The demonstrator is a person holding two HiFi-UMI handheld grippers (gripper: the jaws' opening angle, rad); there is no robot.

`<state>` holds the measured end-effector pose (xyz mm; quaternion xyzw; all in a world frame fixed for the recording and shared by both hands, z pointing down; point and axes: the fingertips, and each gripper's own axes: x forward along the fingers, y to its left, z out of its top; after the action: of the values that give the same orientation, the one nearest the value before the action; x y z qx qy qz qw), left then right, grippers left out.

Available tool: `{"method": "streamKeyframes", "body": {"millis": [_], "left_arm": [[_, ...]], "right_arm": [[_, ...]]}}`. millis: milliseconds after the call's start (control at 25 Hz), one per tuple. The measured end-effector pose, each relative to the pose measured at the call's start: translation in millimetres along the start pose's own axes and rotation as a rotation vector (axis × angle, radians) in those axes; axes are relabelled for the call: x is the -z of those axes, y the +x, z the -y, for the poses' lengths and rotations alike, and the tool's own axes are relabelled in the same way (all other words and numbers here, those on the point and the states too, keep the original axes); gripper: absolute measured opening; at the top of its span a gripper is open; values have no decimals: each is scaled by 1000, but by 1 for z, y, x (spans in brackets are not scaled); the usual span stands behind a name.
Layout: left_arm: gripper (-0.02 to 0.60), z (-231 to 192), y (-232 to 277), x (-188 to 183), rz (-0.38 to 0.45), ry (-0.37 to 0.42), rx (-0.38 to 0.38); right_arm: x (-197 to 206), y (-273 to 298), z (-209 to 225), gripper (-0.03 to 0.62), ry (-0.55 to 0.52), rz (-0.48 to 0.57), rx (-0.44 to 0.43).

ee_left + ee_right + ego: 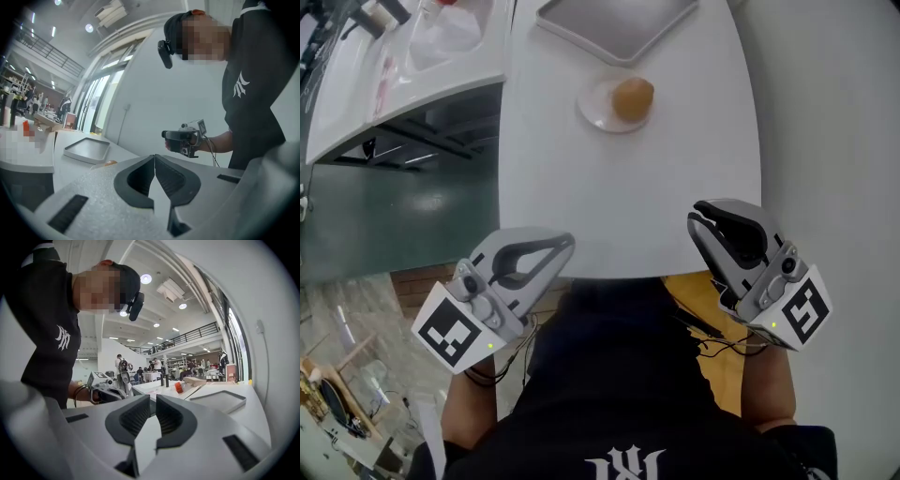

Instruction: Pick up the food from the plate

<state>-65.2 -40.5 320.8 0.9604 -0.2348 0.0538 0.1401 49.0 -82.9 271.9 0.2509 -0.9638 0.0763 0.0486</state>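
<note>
Brown food (633, 97) on plate (591, 110), upper centre of surface (619, 197), well apart from left claw (568, 242) and right claw (695, 217) lower in frame, both closed together, empty

One plate (598, 112), one piece of food (633, 97) (both upper middle of the frame), one grey tray (619, 26), one table (581, 187), two grippers: left gripper (566, 244), right gripper (697, 218).

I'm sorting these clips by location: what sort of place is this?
Probably a large open workshop or lab hall, not a home: a high ceiling with round lights, a railed mezzanine, and people standing among white worktables.
</note>
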Motion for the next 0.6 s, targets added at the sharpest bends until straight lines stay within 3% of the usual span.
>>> {"method": "streamKeyframes", "body": {"millis": [80, 160, 360, 600], "left_arm": [[6, -15, 11, 0, -12, 14, 8], [6, -30, 23, 2, -11, 20, 16], [6, -53, 50, 21, -16, -16, 38], [6, -63, 71, 38, -40, -38, 61]], "right_arm": [[4, 13, 17, 31, -57, -40, -30], [12, 27, 32, 142, -108, -81, -77], [38, 62, 58, 241, -226, -168, -205], [65, 83, 81, 291, -290, -221, -336]]}}
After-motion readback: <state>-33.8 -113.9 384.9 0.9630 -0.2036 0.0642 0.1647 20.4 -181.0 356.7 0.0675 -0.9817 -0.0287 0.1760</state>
